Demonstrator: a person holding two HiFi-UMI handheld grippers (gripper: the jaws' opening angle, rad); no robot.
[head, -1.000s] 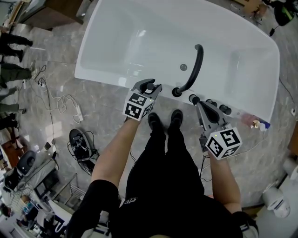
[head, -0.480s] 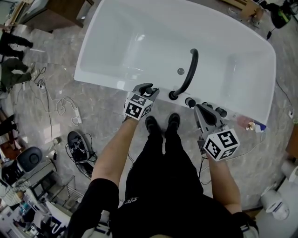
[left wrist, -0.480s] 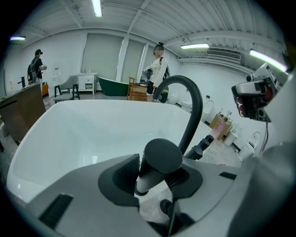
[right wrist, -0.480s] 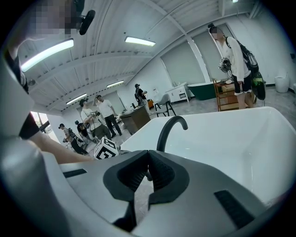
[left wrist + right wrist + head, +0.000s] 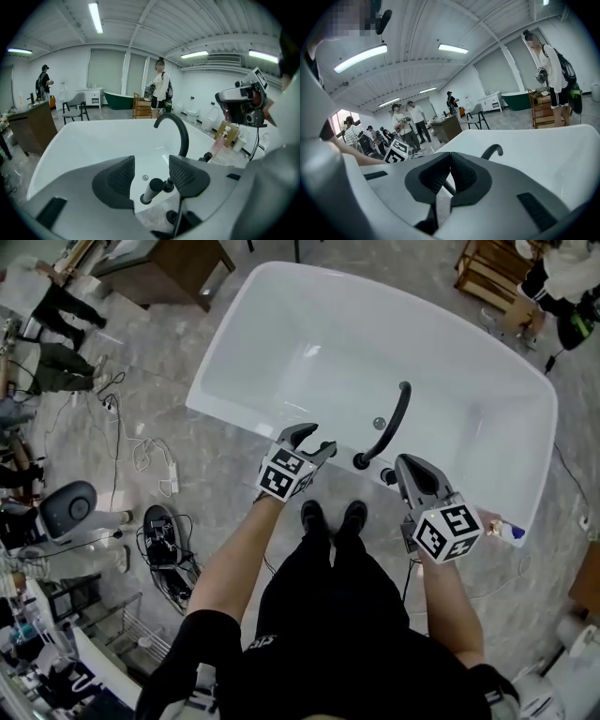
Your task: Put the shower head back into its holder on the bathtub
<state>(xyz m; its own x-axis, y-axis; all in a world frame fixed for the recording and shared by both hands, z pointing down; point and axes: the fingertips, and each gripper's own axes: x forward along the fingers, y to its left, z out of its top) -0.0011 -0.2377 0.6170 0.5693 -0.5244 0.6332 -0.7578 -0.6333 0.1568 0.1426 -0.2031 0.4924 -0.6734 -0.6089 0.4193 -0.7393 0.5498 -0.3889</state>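
Opening just now: left gripper (image 5: pixel 314 439) jaws (nothing gripped), shower head (image 5: pixel 152 190) beyond

The head view looks steeply down over the tub (image 5: pixel 309 343), left claw (image 5: pixel 314 439) and right claw (image 5: pixel 405 465). Each claw view sits low, close behind its jaws, facing across the tub; all share the spout (image 5: pixel 394 423).

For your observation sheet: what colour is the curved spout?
Black; the spout shows best in the head view.
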